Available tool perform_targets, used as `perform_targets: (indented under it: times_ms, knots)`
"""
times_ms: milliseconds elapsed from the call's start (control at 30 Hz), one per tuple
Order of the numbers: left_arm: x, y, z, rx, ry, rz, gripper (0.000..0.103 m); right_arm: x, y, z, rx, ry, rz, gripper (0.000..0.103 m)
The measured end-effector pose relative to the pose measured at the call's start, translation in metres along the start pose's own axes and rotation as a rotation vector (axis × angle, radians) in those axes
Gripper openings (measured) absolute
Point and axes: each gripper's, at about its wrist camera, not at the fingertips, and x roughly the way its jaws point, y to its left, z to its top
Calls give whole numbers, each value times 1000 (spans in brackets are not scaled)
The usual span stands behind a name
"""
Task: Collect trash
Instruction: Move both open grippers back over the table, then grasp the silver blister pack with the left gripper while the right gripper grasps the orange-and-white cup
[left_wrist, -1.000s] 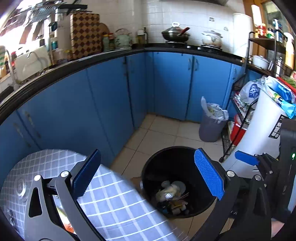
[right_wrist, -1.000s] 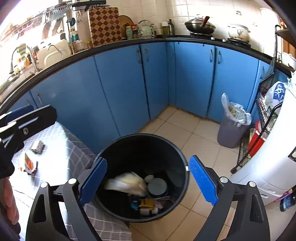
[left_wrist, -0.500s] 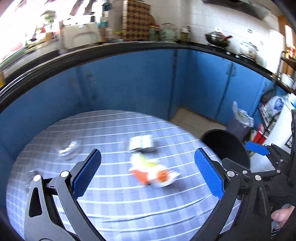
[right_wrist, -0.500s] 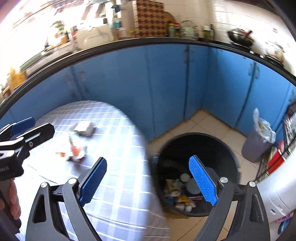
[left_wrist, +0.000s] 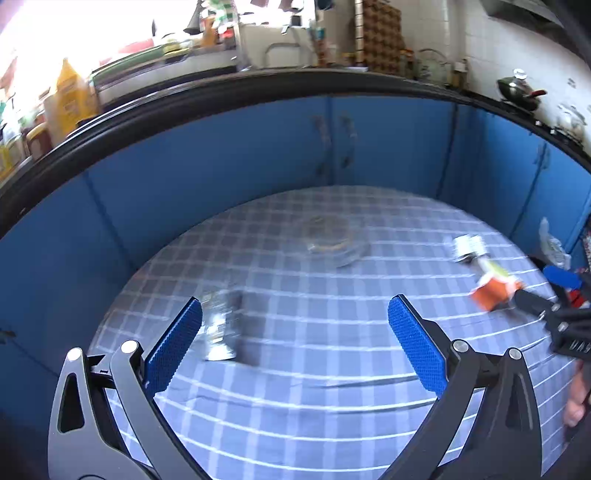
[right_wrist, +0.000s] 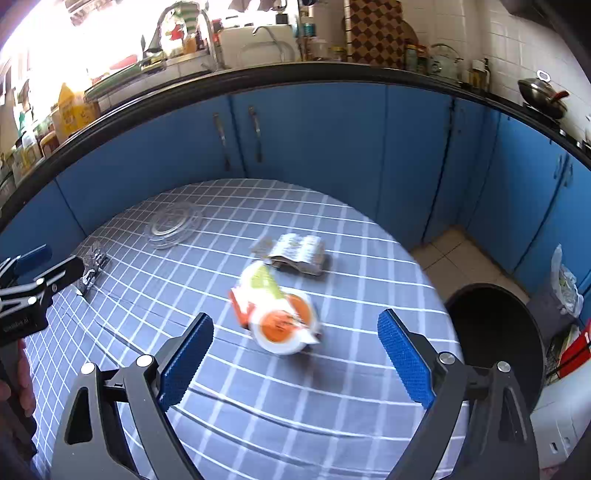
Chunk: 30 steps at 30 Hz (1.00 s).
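Observation:
An orange-and-white snack wrapper (right_wrist: 279, 314) lies on the checked tablecloth (right_wrist: 258, 398), just ahead of my open, empty right gripper (right_wrist: 295, 363). A crumpled silvery packet (right_wrist: 297, 254) lies just behind it. A clear plastic lid (right_wrist: 173, 223) sits at the far left. My left gripper (left_wrist: 293, 352) is open and empty over the cloth, with a crumpled clear wrapper (left_wrist: 219, 328) beside its left finger. The clear lid (left_wrist: 330, 240) lies further ahead, and the orange wrapper (left_wrist: 493, 290) and silvery packet (left_wrist: 469, 247) at the right. The black trash bin (right_wrist: 495, 332) stands right of the table.
Blue cabinets (right_wrist: 314, 129) with a black counter (right_wrist: 258, 79) curve behind the table. A small grey bin with a bag (right_wrist: 561, 284) stands on the tiled floor. A white appliance (right_wrist: 557, 417) is at the lower right. The left gripper shows at the left edge of the right wrist view (right_wrist: 33, 288).
Both grippers have swung left, away from the black bin and over the table. The trash on the cloth now lies ahead of them. Both stay open.

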Motion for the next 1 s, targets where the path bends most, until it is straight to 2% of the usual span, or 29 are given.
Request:
perform_targets:
  times_ms: [200,467,567,633,667,700,733,767,800,833,1000]
  knots:
    - [16,30,-16,-16,47,4,99,23,17,4,6,34,-4,88]
    - [46,66,-12,-134,108,-24,99,36,28,8,-13,55,-22,88]
    - [55,70,-8,-146,121,-19,98,39,28,9,-15,52,-30,86]
    - [59,71,-8,-147,131,-13,90,42,27,9,-16,62,-38,78]
    - [62,71,-9,-147,143,-18,86,45,27,9,-19,74,-35,68]
    - [64,71,-9,-146,154,-18,76,47,27,9,-21,86,-31,57]
    - [68,70,-11,-146,169,-23,62,49,27,8,-26,95,-32,52]
    - [69,70,-11,-144,177,-24,59,49,27,8,-37,89,-40,44]
    - [67,70,-11,-143,168,-31,48,49,27,8,-40,86,-40,38]
    - [68,70,-11,-144,170,-38,42,48,26,8,-38,87,-35,36]
    - [63,66,-11,-140,159,-40,37,42,18,8,-20,80,-15,29]
